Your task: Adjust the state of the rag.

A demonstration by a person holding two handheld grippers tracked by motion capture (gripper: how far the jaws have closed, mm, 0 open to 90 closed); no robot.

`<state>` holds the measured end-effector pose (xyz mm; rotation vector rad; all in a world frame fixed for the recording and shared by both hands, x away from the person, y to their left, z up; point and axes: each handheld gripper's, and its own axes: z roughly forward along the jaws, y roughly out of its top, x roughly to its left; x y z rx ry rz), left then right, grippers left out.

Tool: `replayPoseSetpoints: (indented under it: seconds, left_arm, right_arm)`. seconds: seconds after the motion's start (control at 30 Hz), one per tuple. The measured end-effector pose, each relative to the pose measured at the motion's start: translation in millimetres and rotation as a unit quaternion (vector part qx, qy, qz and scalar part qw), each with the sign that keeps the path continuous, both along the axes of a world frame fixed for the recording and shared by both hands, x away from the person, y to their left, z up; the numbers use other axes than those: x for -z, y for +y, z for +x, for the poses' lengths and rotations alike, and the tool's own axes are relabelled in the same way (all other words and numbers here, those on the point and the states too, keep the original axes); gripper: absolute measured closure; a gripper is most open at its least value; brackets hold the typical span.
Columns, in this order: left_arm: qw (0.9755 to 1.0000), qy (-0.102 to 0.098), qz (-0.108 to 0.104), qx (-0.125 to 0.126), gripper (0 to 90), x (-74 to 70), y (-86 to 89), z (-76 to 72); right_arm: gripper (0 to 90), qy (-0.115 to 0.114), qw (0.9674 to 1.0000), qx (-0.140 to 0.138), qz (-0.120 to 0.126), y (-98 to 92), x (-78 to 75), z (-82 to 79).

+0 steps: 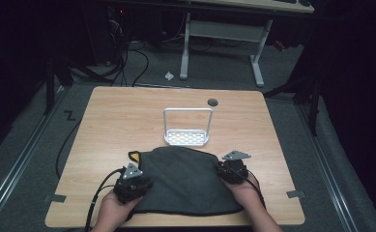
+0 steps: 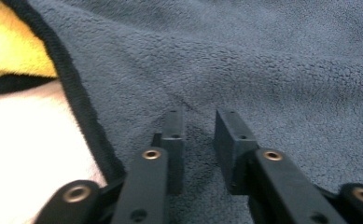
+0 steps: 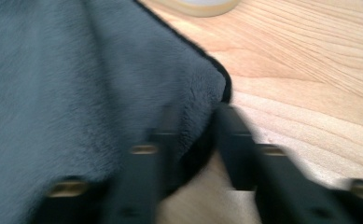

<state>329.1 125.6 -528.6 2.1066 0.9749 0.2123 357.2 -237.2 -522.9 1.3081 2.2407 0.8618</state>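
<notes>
**Grey cloth between two grippers**

Grey fleece with a black hem, the cloth [image 1: 185,181] lies spread on the near half of the wooden surface [image 1: 122,116], between the person's hands. Its far left corner is folded over and shows a yellow underside [image 2: 11,46].

The left gripper [image 1: 129,182] sits on the cloth's left edge. In the left gripper view its fingers [image 2: 174,140] stand a narrow gap apart, pressed down on the fleece with a small crease rising between them; nothing is clamped.

The right gripper [image 1: 232,170] meets the cloth's right corner. The right gripper view is blurred, yet the cloth [image 3: 76,84] reaches between the fingers [image 3: 237,140], which sit close on either side of the hemmed corner. Whether they truly pinch it I cannot tell.

Just beyond the cloth's far edge stands a white rack [image 1: 187,137] with a tall handle loop and a perforated base, near the middle of the surface. A dark round hole [image 1: 212,102] sits toward the far edge.
</notes>
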Motion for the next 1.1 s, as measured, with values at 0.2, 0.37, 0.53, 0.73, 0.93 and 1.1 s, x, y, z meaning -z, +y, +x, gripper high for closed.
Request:
replayPoseSetpoints:
  seconds: [0.2,0.37,0.53,0.73,0.93,1.1]
  left_arm:
    - [1.0000,0.007,-0.006,-0.002,78.7,0.2,5.3,-8.8]
    - [0.9999,0.011,-0.009,-0.005,78.7,0.3,12.2,-23.8]
    - [0.9999,0.010,-0.004,-0.006,79.5,-0.4,19.2,-38.3]
    - [0.9999,0.005,-0.011,-0.008,70.3,-7.3,19.5,-30.7]
    - [0.9989,-0.035,0.013,-0.028,65.9,-9.7,1.7,26.4]
    - [0.9986,-0.031,0.028,-0.033,68.3,0.1,-1.9,43.5]
  right_arm:
    - [84.8,-0.011,0.9995,0.029,-0.005,-18.4,0.2,10.5]
    - [84.5,-0.018,0.9968,0.076,-0.014,-49.2,-0.1,30.2]
    - [82.6,-0.023,0.9960,0.085,-0.018,-63.4,1.6,43.6]
    - [72.7,-0.051,0.9950,0.086,0.001,-62.4,-10.8,33.3]
    - [69.6,-0.060,0.9962,0.063,-0.003,-49.9,-13.5,7.8]
    - [57.9,-0.073,0.9939,0.078,-0.027,-51.0,-11.5,0.9]
